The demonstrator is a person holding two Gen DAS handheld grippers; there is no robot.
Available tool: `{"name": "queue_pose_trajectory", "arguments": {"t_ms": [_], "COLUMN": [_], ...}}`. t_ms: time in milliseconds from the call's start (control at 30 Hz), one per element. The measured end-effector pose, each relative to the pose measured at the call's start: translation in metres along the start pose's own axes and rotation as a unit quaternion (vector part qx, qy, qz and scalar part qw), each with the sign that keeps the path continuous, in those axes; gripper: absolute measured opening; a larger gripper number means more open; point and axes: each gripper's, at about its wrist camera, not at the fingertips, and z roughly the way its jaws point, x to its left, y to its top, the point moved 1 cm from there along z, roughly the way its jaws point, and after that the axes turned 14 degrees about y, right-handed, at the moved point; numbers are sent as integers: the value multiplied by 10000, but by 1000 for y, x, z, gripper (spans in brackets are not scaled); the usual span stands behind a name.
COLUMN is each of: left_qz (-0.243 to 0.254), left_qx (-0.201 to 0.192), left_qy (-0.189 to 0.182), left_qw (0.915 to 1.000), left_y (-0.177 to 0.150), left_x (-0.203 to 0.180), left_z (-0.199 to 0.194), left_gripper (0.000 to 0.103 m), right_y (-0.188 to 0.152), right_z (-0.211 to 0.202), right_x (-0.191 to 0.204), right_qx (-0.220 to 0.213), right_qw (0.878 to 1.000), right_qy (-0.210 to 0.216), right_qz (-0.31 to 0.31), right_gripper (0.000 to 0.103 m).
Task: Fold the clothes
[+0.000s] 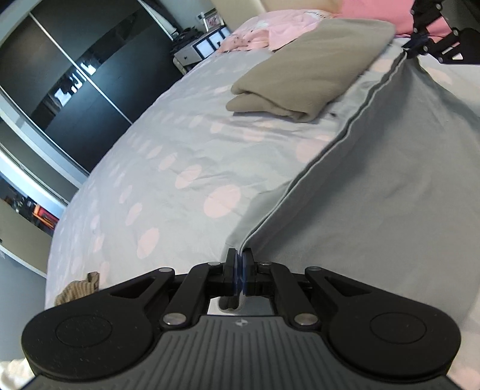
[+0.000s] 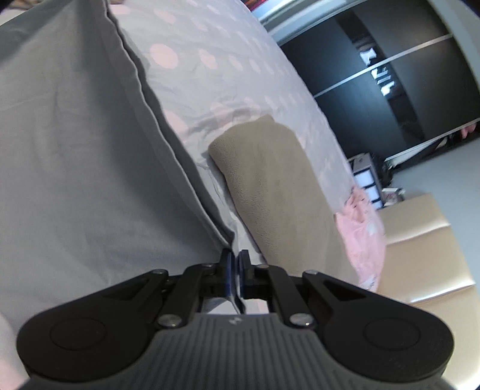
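Note:
A grey cloth (image 1: 390, 180) is stretched between my two grippers, its hemmed edge running taut above the bed. My left gripper (image 1: 240, 264) is shut on one corner of that edge. My right gripper (image 2: 235, 264) is shut on the other corner; it also shows at the top right of the left wrist view (image 1: 420, 49). The grey cloth fills the left of the right wrist view (image 2: 84, 156). A folded tan garment (image 1: 312, 69) lies on the bed beside the held cloth and also shows in the right wrist view (image 2: 279, 192).
The bed has a grey cover with pink dots (image 1: 168, 168). Pink clothes (image 1: 279, 27) lie near the headboard (image 2: 426, 258). A dark sliding wardrobe (image 1: 75, 90) and a small drawer unit (image 1: 201, 48) stand beyond. A striped brown item (image 1: 78, 289) lies at the bed edge.

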Motion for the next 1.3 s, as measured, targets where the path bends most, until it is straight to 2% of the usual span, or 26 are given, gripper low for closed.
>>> {"name": "queue_pose_trajectory", "arguments": {"t_ms": [133,233,467,633,700,767,867,933,1033,1133,1167,1233,1300], "left_qz": [-148,-315,-369,-402,-464,-556,-861,-1230,-1924,-2569,-2739,-3045,-3337], "left_qx": [109,334,553,655,658,665,744,783,888,995,1038,1135,1220], "left_qy": [-133,-295,-484,-485,-434,-357,-252,-361,-610,-777,-825,-944,-1109], "left_qw": [9997,9985,9966,9959,9958,9956,9932,9887,9754,9582,9526,9410,9281], "left_y": [11,17,6,5,5,5,-2,-9,-24,-40,-46,-56,-64], "left_x": [2,3,-7,-8,-5,0,18,33,53,66,69,72,73], "left_z": [37,65,103,117,117,114,103,94,81,76,76,78,82], "left_gripper": [1,1,2,6,11,25,39,42,42,42,42,42,42], "right_y": [10,17,16,18,20,22,19,11,-8,-30,-38,-50,-61], "right_z": [36,66,117,135,140,141,133,121,106,95,93,92,96], "right_x": [-27,-43,-42,-48,-51,-57,-73,-86,-105,-119,-121,-124,-122], "right_qx": [116,251,418,339,310,286,151,-11,-310,-579,-660,-753,-824], "right_qw": [9988,9961,9924,9901,9893,9873,9784,9673,9395,9024,8886,8632,8401], "right_qy": [137,339,574,515,412,370,436,512,783,1087,1202,1410,1602], "right_qz": [462,776,1000,1260,1366,1518,2017,2482,3320,4130,4376,4789,5116], "right_gripper": [5,5,5,5,1,1,2,4,6,8,11,28,28]}}
